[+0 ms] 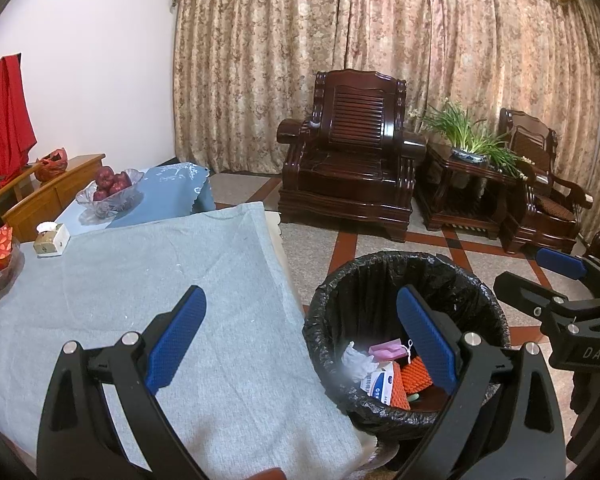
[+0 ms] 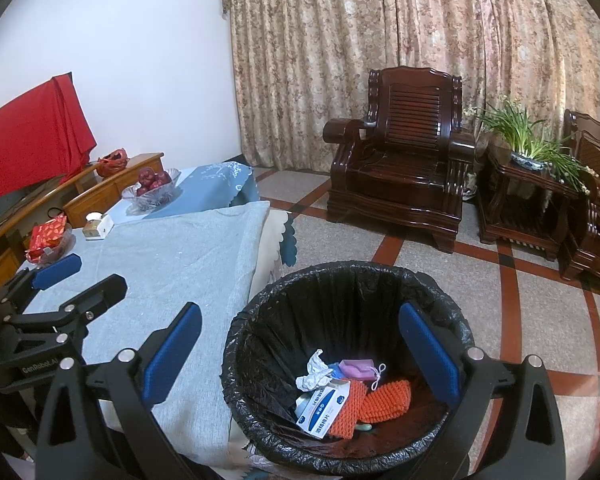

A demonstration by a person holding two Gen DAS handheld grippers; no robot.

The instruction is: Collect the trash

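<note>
Grey-cloth-covered table [image 1: 140, 320] fills the left of both views, its near stretch bare; what's left on it sits along the far-left edge: a red printed packet in a clear dish [image 2: 46, 240], a small white-and-tan tissue box [image 1: 52, 239], and further back on the blue cloth a glass bowl of red apples [image 1: 110, 192]. None of these reads clearly as trash, judgement only. Round bin lined with a black plastic bag [image 2: 340, 292] stands on the floor just off the table's right edge, and the task's things are already in it: white-and-blue cardboard box [image 2: 324, 408], orange knobbly foam sleeves [image 2: 384, 400], crumpled white tissue [image 2: 314, 374], pink-purple pouch with a string [image 2: 360, 368]. Step in hand looks like the end of a drop, possibly the end of the task; next move, if any, calls for scanning the table's far-left edge for anything left and reaching across the cloth. Left gripper [image 1: 300, 340] has its blue-padded fingers spread wide, nothing between them, one over the cloth, the other over the bin mouth. Right gripper [image 2: 304, 354] likewise wide apart and empty, hovering above the bin, the trash well below and between its fingers, not touching.
</note>
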